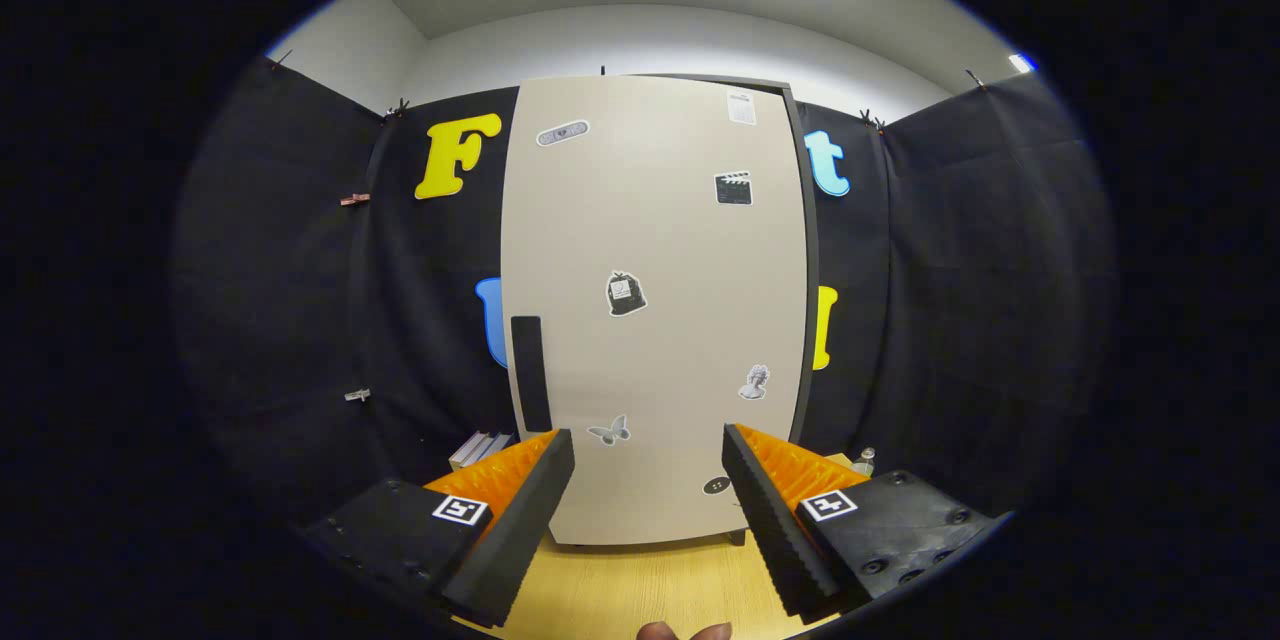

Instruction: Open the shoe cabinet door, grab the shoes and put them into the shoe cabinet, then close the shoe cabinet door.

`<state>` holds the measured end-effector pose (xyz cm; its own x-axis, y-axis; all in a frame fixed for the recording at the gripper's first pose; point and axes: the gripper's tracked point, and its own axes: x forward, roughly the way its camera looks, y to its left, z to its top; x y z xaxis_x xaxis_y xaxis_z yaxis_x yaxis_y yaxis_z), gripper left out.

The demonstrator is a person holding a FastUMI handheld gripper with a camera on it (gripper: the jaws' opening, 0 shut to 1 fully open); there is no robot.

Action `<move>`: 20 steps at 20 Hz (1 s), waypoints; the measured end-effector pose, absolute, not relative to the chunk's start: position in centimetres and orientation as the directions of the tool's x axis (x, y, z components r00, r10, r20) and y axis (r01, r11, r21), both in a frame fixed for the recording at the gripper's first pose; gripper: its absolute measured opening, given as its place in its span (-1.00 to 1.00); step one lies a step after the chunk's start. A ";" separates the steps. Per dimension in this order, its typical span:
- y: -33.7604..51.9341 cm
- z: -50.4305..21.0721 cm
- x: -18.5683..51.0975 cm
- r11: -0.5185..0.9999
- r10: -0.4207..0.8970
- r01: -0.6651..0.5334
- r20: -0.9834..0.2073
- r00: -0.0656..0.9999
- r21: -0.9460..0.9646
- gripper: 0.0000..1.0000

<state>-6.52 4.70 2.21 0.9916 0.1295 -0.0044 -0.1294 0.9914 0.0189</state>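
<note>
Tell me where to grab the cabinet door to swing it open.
Take the dark vertical handle at the shoe cabinet door's left edge, low down, coming straight on with the open gripper shifted left. The narrow upright handle should fit between the jaws; the hinges seem to be on the right.

My claw (648, 450) hangs open; finger bases run out of sight at bottom. Tall beige shoe cabinet door (655, 310) hides whole interior. My fingertips (685, 632) barely poke in, rest cut off. Small clear bottle (865, 461) half hidden behind right finger. Pale flat stack (480, 448) beside left finger: cannot tell what. Door stickers too small to read.
</note>
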 end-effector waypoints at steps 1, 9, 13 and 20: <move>4.8 2.4 -6.5 0.991 0.130 -0.130 0.001 0.992 0.023 0.94; 4.7 2.5 -6.4 0.990 0.138 -0.138 -0.002 0.990 0.028 0.95; 4.6 2.1 -6.1 0.988 0.149 -0.149 -0.009 0.989 0.028 0.94; 4.4 1.7 -6.2 0.987 0.158 -0.157 -0.018 0.987 0.044 0.95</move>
